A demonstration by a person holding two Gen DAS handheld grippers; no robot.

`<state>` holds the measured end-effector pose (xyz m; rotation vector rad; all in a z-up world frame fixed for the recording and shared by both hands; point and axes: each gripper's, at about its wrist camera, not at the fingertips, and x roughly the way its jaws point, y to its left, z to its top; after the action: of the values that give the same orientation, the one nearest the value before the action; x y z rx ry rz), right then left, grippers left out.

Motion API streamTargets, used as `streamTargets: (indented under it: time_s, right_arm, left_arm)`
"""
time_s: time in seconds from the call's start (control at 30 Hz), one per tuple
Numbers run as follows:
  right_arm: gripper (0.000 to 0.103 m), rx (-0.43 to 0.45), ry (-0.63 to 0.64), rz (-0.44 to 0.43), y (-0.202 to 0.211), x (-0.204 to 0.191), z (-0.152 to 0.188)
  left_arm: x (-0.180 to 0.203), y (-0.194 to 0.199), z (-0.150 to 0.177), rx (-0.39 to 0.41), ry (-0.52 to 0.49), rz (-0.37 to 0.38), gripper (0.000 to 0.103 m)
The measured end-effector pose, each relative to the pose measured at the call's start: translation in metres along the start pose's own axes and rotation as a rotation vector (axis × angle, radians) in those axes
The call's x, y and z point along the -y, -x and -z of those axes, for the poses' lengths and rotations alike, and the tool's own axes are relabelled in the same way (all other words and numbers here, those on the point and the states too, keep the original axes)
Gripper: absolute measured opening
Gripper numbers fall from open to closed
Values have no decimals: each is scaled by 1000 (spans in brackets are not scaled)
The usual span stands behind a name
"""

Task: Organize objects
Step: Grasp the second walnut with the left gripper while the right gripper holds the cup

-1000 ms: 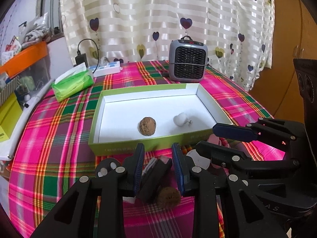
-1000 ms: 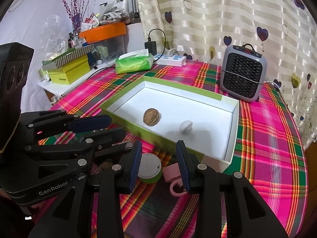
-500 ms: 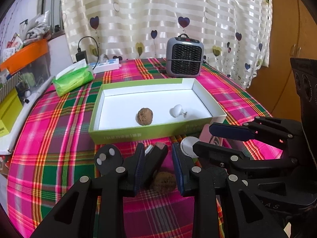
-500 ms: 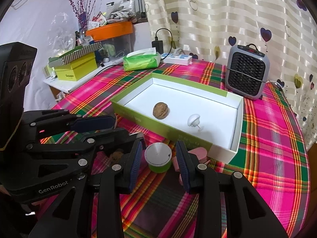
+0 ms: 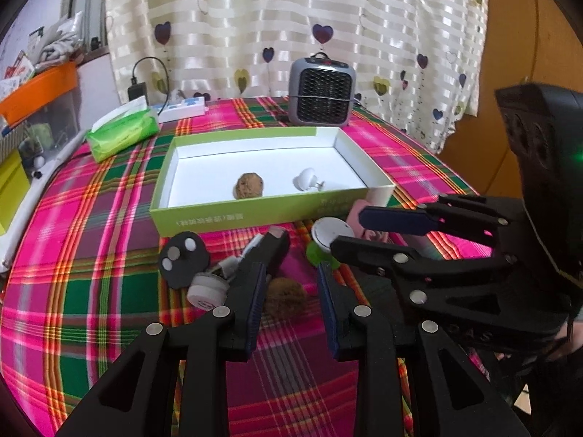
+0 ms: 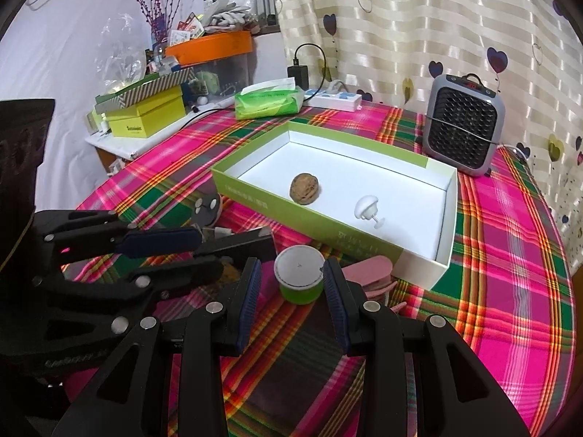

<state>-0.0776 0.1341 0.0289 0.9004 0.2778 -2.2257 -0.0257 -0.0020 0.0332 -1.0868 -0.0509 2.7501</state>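
A green box [image 5: 226, 218] [image 6: 255, 196] with a white inside holds a walnut [image 5: 249, 185] [image 6: 304, 188] and a white knob [image 5: 305, 180] [image 6: 367, 208]. My left gripper [image 5: 289, 302] is open around a second walnut [image 5: 285, 298] on the plaid cloth. A black elongated object [image 5: 269, 251] lies by its left finger. My right gripper [image 6: 291, 287] is open around a small green cup with a white lid [image 6: 299, 278] [image 5: 326, 236], standing on the cloth. Pink clips [image 6: 368, 273] lie beside it.
A black disc with white dots [image 5: 184, 259] and a small white-capped piece [image 5: 206, 291] lie left of the left gripper. A grey heater [image 5: 321, 91] [image 6: 462, 123], a tissue pack [image 5: 122, 133] and a power strip [image 6: 333, 98] stand behind the box.
Both grippers have pulled back from the box and opened wider. The loose walnut now sits between the left fingers, the green cup between the right fingers.
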Motion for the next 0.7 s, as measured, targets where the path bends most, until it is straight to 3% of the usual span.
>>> streamTargets:
  time_s: [0.23,0.7]
  right_arm:
    - [43,-10,31,-6,-3,-2,4]
    - [43,-36,31,6,-17,3,0]
  left_arm:
    - [-4,-4,12,-26,12,17,29]
    - [-7,-17,15,-65,35,22,32]
